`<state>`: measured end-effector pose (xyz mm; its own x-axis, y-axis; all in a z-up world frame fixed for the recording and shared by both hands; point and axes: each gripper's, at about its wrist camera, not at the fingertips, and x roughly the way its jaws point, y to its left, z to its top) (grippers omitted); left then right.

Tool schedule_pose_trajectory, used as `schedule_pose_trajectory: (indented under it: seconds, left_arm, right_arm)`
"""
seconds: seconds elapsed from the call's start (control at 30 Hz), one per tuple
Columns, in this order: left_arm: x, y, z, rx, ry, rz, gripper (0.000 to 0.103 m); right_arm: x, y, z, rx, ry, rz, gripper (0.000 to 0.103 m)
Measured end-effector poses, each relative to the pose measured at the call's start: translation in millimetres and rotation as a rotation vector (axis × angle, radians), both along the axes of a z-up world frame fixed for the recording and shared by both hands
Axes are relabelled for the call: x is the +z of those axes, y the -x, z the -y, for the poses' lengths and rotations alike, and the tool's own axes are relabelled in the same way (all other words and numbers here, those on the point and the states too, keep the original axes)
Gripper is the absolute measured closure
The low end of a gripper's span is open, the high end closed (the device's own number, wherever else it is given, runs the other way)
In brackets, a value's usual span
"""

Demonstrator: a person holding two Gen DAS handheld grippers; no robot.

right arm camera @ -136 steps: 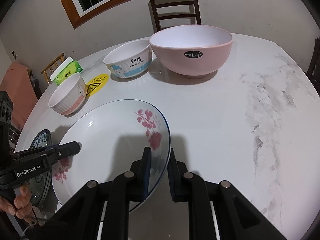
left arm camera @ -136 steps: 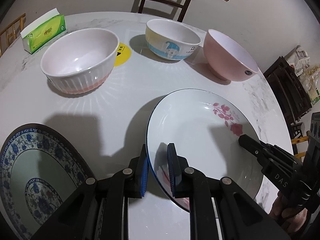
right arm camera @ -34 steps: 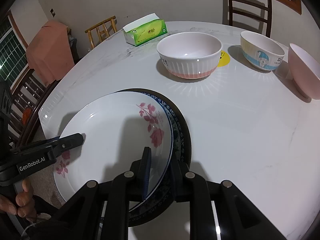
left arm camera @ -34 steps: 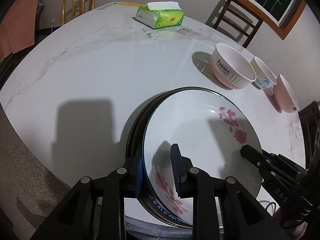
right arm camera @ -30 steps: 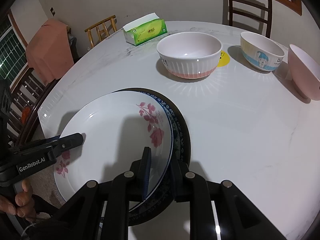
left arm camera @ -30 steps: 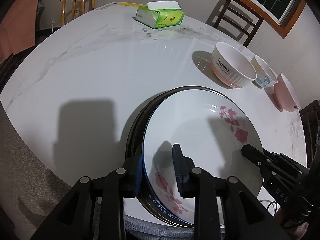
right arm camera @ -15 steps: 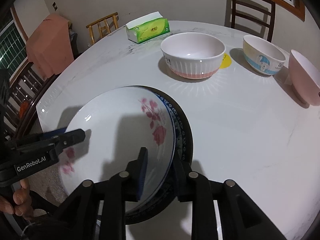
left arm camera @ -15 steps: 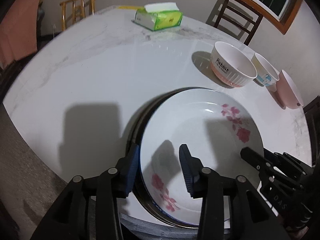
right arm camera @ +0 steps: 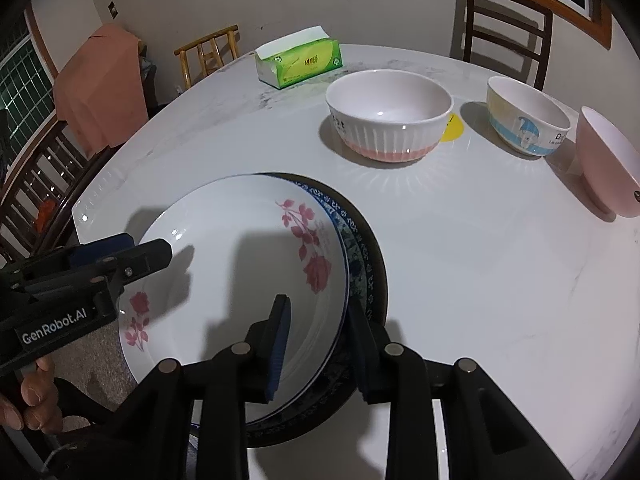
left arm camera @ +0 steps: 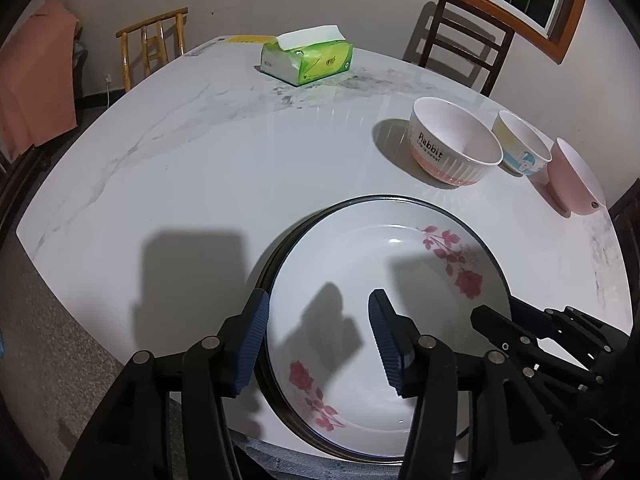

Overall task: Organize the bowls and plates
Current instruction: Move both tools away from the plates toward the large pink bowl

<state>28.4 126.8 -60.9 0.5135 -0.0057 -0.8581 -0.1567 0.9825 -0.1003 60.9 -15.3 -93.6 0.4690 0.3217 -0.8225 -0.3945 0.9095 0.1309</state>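
Note:
A white plate with pink roses (left arm camera: pixel 384 304) (right arm camera: pixel 236 264) lies on top of a dark blue-patterned plate (right arm camera: pixel 360 256) (left arm camera: pixel 280 248) at the table's near edge. My left gripper (left arm camera: pixel 316 332) is open, its jaws straddling the white plate's left rim without holding it. My right gripper (right arm camera: pixel 320 336) is open, its jaws either side of the stacked rims on the right. Three bowls stand further back: a white and pink ribbed bowl (left arm camera: pixel 452 144) (right arm camera: pixel 388 116), a yellow and blue bowl (left arm camera: pixel 520 148) (right arm camera: pixel 524 120), and a pink bowl (left arm camera: pixel 572 180) (right arm camera: pixel 608 160).
A green tissue box (left arm camera: pixel 306 54) (right arm camera: pixel 298 60) sits at the far side of the white marble table (left arm camera: pixel 200 160) (right arm camera: pixel 480 248). Chairs stand around it: wooden (left arm camera: pixel 154 46), dark (left arm camera: pixel 466 36) (right arm camera: pixel 506 28). An orange cloth (right arm camera: pixel 96 88) hangs on the left. A yellow sticker (right arm camera: pixel 452 128) lies by the ribbed bowl.
Both grippers carried the white plate left onto the blue-patterned plate, then opened and let go of its rim. In the last half second the jaws widened and drew back a little.

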Motion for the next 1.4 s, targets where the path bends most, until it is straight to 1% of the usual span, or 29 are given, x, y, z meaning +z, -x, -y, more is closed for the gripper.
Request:
schedule_pose_trajectory:
  seconds: [0.23,0.3,0.37,0.5,0.63,0.67,0.73,0.83,1.0,1.1,1.23,1.33,1.4]
  left_arm:
    - [5.0,-2.6,8.7,-0.005,-0.022,0.016,0.050]
    - [5.4,-4.4,13.1,-0.013,-0.024,0.015,0.047]
    - [5.6,-6.7,19.1,-0.027,-0.022,0.014,0.047]
    - [6.6,-11.3,33.8,-0.060,-0.024,0.011,0.045]
    - [9.9,-17.6,53.7,-0.105,-0.028,0.013,0.037]
    - [11.0,-19.2,59.0,-0.119,-0.025,0.014,0.037]
    - [13.2,-23.3,69.2,-0.147,-0.009,0.013,0.033]
    - [16.0,-30.1,85.2,-0.175,0.000,0.015,0.031]
    - [16.3,-42.3,112.4,-0.227,0.006,-0.004,0.029]
    - [18.3,-48.9,129.9,-0.260,-0.002,-0.010,0.024]
    - [25.1,-60.8,152.3,-0.303,-0.019,-0.016,0.020]
    - [33.9,-71.6,168.8,-0.334,-0.018,-0.012,0.019]
    - [41.2,-83.1,180.4,-0.344,0.006,-0.020,0.019]
  right_arm:
    - [12.2,1.9,11.4,-0.022,-0.008,0.037,0.073]
    - [14.7,1.6,19.6,-0.043,-0.011,0.042,0.072]
    - [16.5,1.5,28.4,-0.061,-0.016,0.044,0.072]
    - [19.8,1.4,51.8,-0.109,-0.017,0.047,0.072]
    - [21.0,-0.2,82.3,-0.173,-0.016,0.037,0.072]
    - [21.1,-0.4,90.7,-0.189,-0.019,0.034,0.072]
    - [20.7,-0.7,104.6,-0.210,-0.021,0.026,0.072]
    - [22.4,-0.2,124.1,-0.244,0.002,0.023,0.072]
    - [28.1,-2.7,160.1,-0.315,-0.008,0.022,0.064]
    - [33.7,-7.8,180.9,-0.348,0.000,0.030,0.064]
    - [49.3,-20.8,211.2,-0.391,0.013,0.042,0.064]
    - [60.9,-34.3,229.9,-0.418,0.018,0.050,0.062]
    - [67.0,-45.1,243.1,-0.436,0.010,0.048,0.056]
